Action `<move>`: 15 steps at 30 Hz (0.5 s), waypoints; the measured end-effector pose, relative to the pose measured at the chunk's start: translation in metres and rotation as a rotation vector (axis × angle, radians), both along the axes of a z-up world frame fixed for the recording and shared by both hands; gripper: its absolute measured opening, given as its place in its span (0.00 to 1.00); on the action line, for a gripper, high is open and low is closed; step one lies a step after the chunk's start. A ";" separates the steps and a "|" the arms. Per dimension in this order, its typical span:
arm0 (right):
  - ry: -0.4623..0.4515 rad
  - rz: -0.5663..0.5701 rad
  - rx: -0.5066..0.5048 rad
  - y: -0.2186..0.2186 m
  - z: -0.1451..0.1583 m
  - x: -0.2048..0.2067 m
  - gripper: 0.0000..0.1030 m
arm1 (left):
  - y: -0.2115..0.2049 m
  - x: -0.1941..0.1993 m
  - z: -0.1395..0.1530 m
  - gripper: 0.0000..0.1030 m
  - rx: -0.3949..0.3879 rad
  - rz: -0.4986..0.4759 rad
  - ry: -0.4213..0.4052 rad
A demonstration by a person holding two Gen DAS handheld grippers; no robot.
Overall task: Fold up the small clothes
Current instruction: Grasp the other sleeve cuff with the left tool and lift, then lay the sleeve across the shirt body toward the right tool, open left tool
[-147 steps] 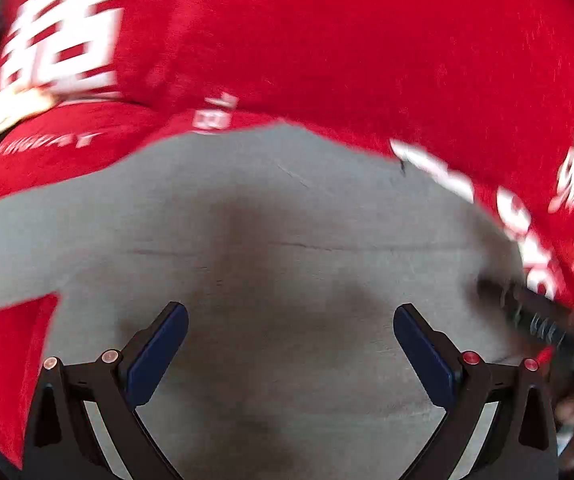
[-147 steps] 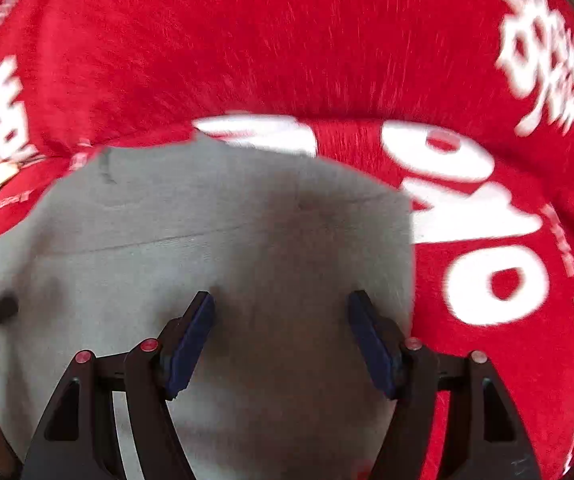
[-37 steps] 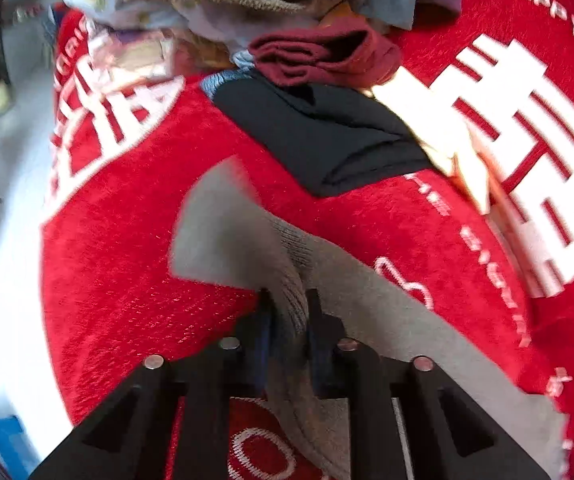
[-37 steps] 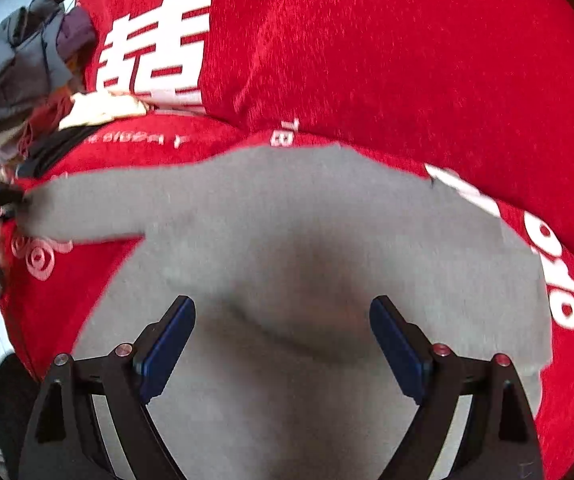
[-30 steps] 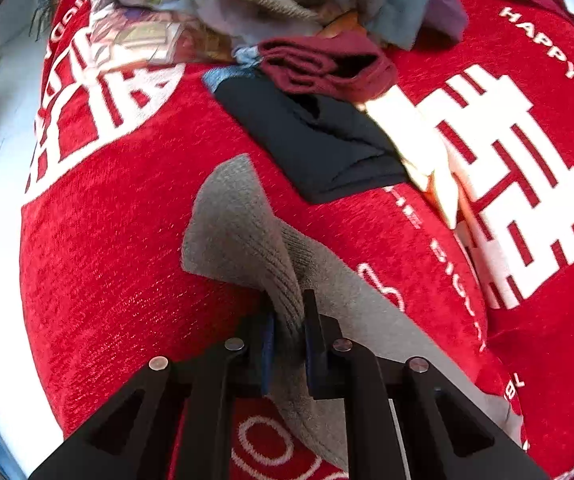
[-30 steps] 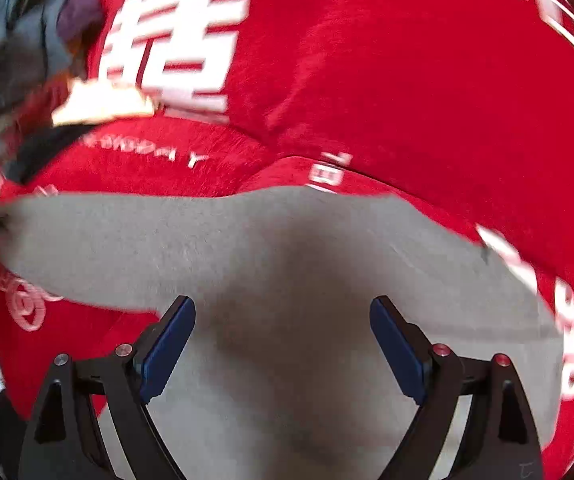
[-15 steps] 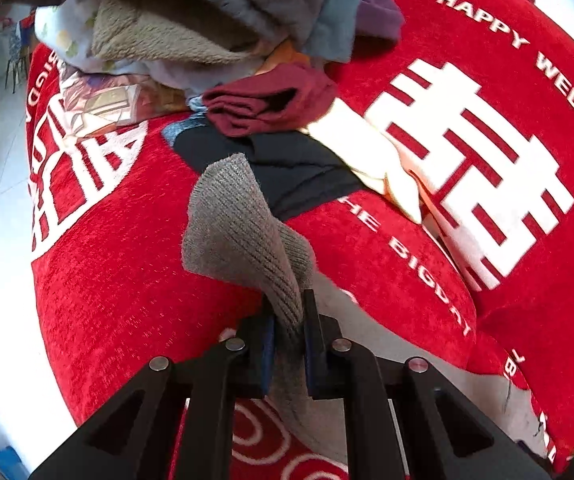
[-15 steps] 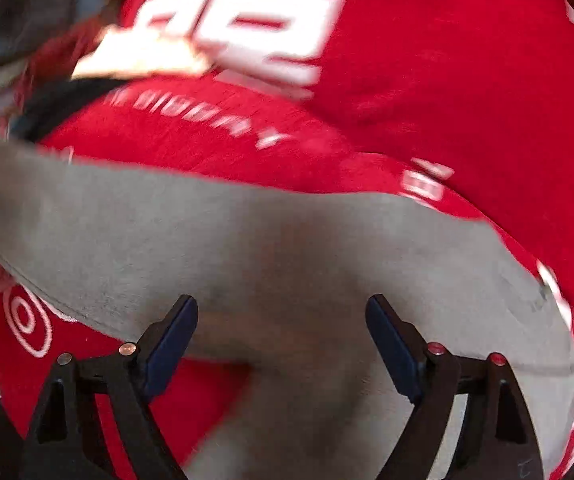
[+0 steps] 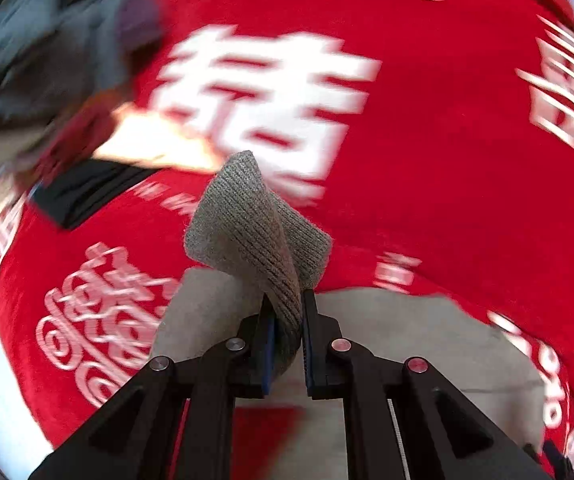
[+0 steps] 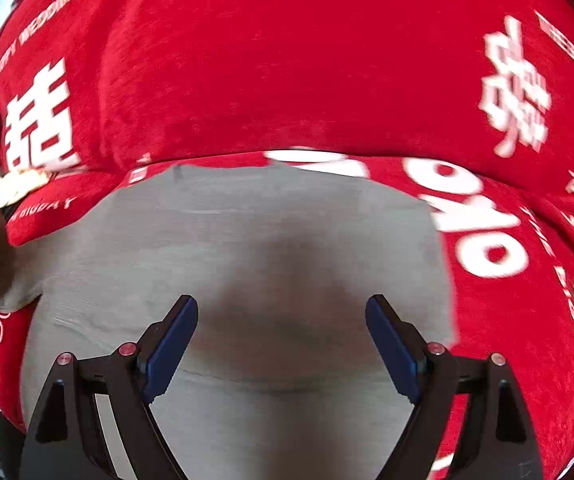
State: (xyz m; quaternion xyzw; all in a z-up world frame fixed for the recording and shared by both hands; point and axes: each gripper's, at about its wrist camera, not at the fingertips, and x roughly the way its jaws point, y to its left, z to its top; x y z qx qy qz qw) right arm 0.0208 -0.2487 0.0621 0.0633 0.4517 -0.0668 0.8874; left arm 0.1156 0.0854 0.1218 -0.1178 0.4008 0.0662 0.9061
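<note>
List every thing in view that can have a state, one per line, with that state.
Left gripper: jaws shut on a ribbed end of the grey garment.
Right gripper: jaws open, nothing between them, over the garment.
Grey garment: body spread flat on the red cover, ribbed end lifted and curled over.
Red cover: spread out under the garment.
Pile of other clothes: heaped, unfolded, blurred.

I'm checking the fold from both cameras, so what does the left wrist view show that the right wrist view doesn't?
Left wrist only: the left tool shut on a ribbed cuff, and the blurred clothes pile.
Right wrist only: the right tool open and empty above the grey garment.
Both: the garment lying on the red cover with white lettering.
</note>
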 end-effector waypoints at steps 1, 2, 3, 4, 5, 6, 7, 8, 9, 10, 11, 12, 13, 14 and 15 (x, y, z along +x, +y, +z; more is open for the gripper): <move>-0.005 -0.008 0.006 -0.009 0.000 -0.004 0.85 | -0.026 -0.002 0.006 0.12 0.006 -0.037 -0.006; -0.011 -0.016 0.009 -0.019 0.001 -0.010 0.85 | -0.054 -0.004 0.010 0.12 0.015 -0.080 -0.011; -0.016 -0.023 0.010 -0.027 0.001 -0.013 0.85 | -0.085 -0.007 0.012 0.12 0.026 -0.127 -0.013; -0.022 -0.029 0.014 -0.035 0.001 -0.016 0.85 | -0.107 -0.010 0.014 0.12 0.037 -0.162 -0.013; -0.029 -0.034 0.021 -0.041 0.000 -0.020 0.85 | -0.135 -0.014 0.014 0.12 0.052 -0.202 -0.012; -0.035 -0.039 0.027 -0.047 -0.001 -0.023 0.85 | -0.161 -0.017 0.011 0.12 0.073 -0.238 -0.010; -0.040 -0.043 0.032 -0.055 -0.002 -0.025 0.85 | -0.189 -0.020 0.006 0.12 0.090 -0.275 -0.001; -0.043 -0.048 0.035 -0.062 -0.004 -0.027 0.85 | -0.206 -0.021 0.001 0.12 0.096 -0.295 0.010; -0.044 -0.053 0.039 -0.067 -0.006 -0.030 0.85 | -0.226 -0.022 -0.007 0.12 0.101 -0.321 0.027; -0.044 -0.061 0.048 -0.076 -0.010 -0.032 0.85 | -0.243 -0.023 -0.015 0.12 0.107 -0.342 0.044; -0.043 -0.069 0.058 -0.082 -0.012 -0.034 0.85 | -0.261 -0.023 -0.024 0.12 0.113 -0.361 0.063; -0.042 -0.076 0.068 -0.086 -0.015 -0.035 0.85 | -0.278 -0.023 -0.033 0.12 0.121 -0.380 0.083; -0.042 -0.082 0.081 -0.092 -0.018 -0.037 0.85 | -0.293 -0.024 -0.042 0.12 0.132 -0.394 0.099; -0.042 -0.087 0.089 -0.097 -0.021 -0.037 0.85 | -0.301 -0.026 -0.050 0.09 0.139 -0.404 0.107; -0.042 -0.093 0.096 -0.102 -0.025 -0.039 0.85 | -0.310 -0.027 -0.058 0.09 0.145 -0.419 0.121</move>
